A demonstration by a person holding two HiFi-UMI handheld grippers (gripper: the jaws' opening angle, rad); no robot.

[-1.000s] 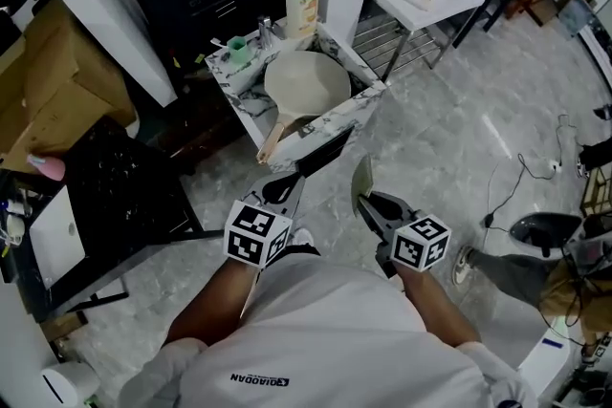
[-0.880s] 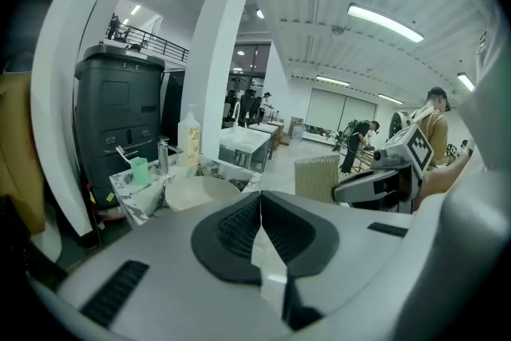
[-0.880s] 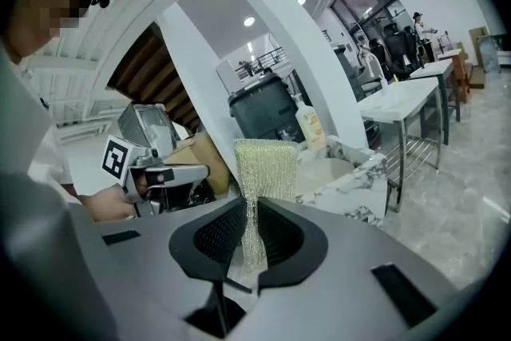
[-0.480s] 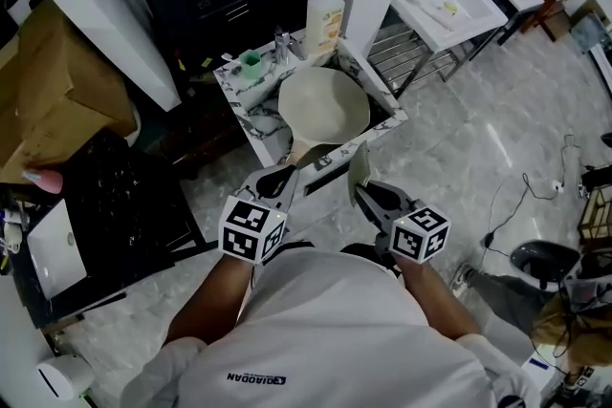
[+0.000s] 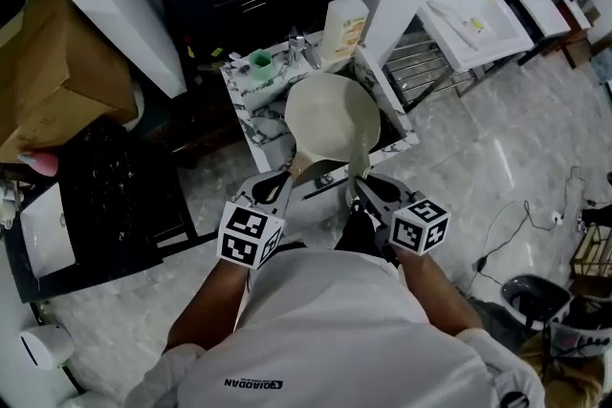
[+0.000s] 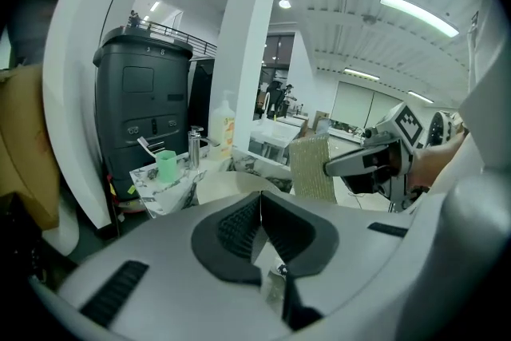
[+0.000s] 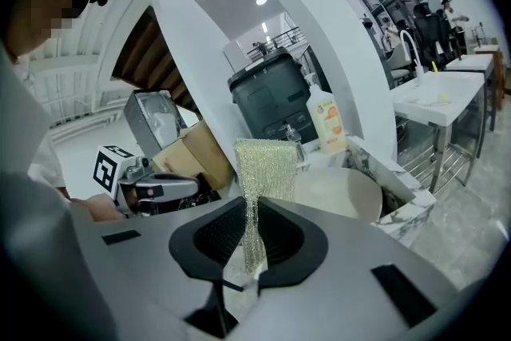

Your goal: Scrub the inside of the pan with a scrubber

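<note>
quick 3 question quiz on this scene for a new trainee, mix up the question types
1. True or false: the left tongs are shut with nothing between them.
2. What do the right tongs hold? A) a scrubber B) a spoon C) a towel
3. Fill in: the pan lies in the ____, with its handle pointing toward the person.

Key: 1 true; 2 A; 3 sink
</note>
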